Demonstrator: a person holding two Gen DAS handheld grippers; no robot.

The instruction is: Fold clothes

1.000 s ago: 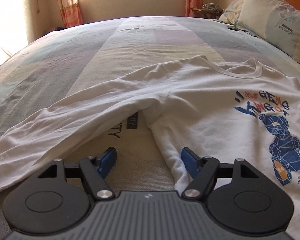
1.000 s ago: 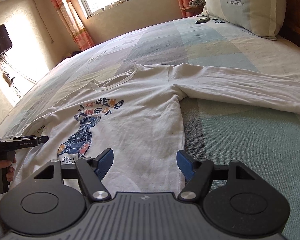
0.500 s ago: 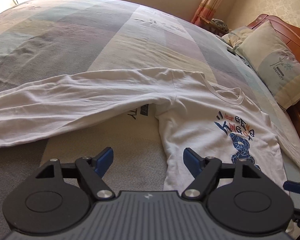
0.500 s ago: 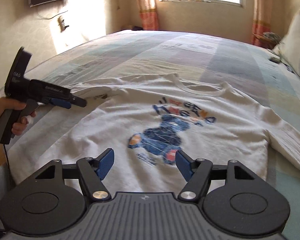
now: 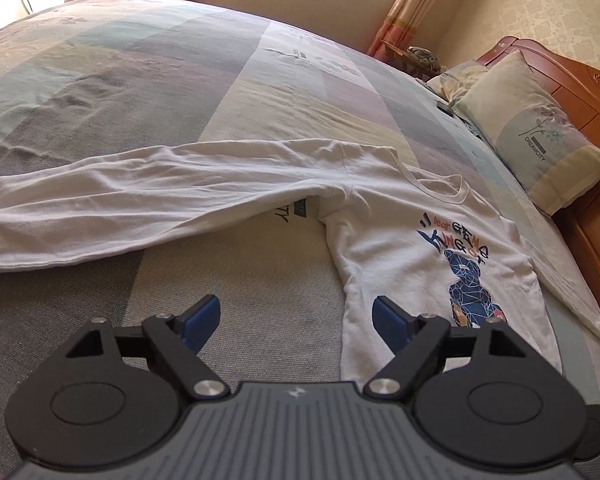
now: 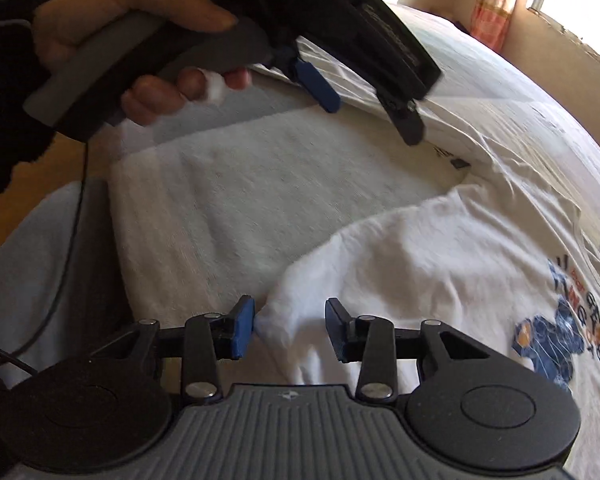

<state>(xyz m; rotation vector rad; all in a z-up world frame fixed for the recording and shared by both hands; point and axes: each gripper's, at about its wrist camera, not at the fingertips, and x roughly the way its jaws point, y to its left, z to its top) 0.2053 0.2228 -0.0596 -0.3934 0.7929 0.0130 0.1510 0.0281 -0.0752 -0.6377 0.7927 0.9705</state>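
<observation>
The right gripper (image 6: pixel 290 326), black with blue pads, hangs low over the bed with its jaws partly apart, straddling the bottom corner of the white long-sleeved cotton shirt with a blue bear print (image 6: pixel 440 264); the left pad touches the cloth's edge, but nothing is pinched. The left gripper (image 5: pixel 296 320) is spread wide and holds nothing, its right pad just above the shirt's side hem and its left pad over the bare pastel patchwork bedspread (image 5: pixel 140 80). In the right wrist view this tool appears again, gripped by a hand (image 6: pixel 140 40) in a dark fuzzy sleeve, hovering over the shirt's sleeve. The shirt lies face up and flat near the bed's edge, one sleeve stretched out sideways. Farther off a pale printed pillow (image 5: pixel 532 136) leans on the reddish wooden headboard (image 5: pixel 580 76), and orange curtains (image 5: pixel 416 8) flank a bright window.
</observation>
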